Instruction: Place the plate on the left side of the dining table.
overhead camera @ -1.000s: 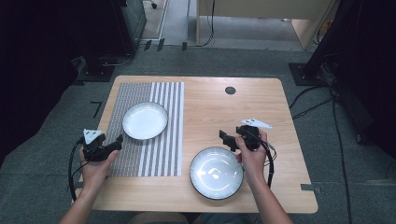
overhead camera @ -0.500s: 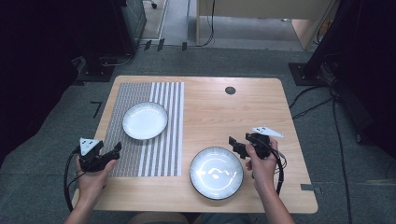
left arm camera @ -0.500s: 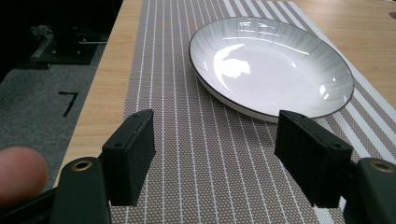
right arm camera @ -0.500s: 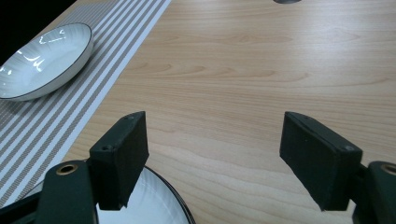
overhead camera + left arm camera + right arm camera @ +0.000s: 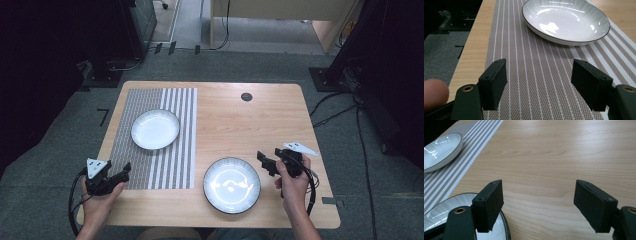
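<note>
Left hand-held gripper (image 5: 125, 171): held low at the worktop's near left corner, jaws spread and empty; in the left gripper view (image 5: 539, 85) they hang over the striped mat, with nothing between them.
Right hand-held gripper (image 5: 263, 162): just right of the near plate, jaws spread and released; in the right gripper view (image 5: 537, 206) bare wood shows between them.
Near plate (image 5: 231, 184): round white ribbed plate with a dark rim, lying flat on bare wood near the front edge; its rim sits under the one jaw in the right gripper view (image 5: 504, 227).
Far plate (image 5: 155, 129): a matching white plate, resting on the mat, well apart from both grippers (image 5: 566, 21).
Mat (image 5: 172, 165): grey-brown woven placemat with white stripes, covering the left part.
Worktop (image 5: 260, 125): light wooden, with a small dark round cap (image 5: 246, 97) near the far edge.
</note>
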The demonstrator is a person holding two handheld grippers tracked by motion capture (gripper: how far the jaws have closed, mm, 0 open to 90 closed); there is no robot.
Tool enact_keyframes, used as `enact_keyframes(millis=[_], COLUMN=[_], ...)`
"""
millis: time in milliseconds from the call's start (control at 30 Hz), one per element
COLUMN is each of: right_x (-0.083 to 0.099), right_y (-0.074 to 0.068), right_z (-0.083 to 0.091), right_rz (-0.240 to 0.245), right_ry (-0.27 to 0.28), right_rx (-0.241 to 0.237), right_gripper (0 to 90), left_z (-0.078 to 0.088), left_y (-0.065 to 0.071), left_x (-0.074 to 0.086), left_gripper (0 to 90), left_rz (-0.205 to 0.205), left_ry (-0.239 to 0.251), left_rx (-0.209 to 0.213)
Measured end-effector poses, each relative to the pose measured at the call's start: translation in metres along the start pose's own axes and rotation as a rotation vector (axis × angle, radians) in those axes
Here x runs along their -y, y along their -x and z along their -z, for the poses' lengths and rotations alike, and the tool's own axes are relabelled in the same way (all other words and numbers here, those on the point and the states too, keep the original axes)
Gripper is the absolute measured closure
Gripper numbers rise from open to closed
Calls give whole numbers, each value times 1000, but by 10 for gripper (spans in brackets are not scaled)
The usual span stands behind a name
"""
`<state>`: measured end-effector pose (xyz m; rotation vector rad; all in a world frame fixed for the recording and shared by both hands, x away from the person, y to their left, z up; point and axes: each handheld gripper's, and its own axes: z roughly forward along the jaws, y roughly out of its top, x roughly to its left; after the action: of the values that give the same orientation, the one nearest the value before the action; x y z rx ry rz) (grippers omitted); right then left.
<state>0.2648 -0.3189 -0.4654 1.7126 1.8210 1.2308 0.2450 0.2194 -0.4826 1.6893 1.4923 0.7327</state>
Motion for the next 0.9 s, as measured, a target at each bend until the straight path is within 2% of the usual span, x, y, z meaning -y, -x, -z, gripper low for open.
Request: enact_keyframes(millis=[400,600,700,900], right_x=[18,29,35,50], right_y=[33,51,60,80], right_z=[19,30,35,42], right_rz=[-35,-52,-62,-75], right_ry=[-2,-6,0,-20], right_rx=[58,102,121,180], right_gripper=[241,241,240,239], left_z=[10,8,9,8], left_y=[-10,-15,-15,-16], left_x=[20,30,33,38], left_gripper=[288,291,290,289], left_rz=[1,2,-34,-47], left_ry=[-6,-23,-28,-50], left_rx=[-27,-46,-56,-57])
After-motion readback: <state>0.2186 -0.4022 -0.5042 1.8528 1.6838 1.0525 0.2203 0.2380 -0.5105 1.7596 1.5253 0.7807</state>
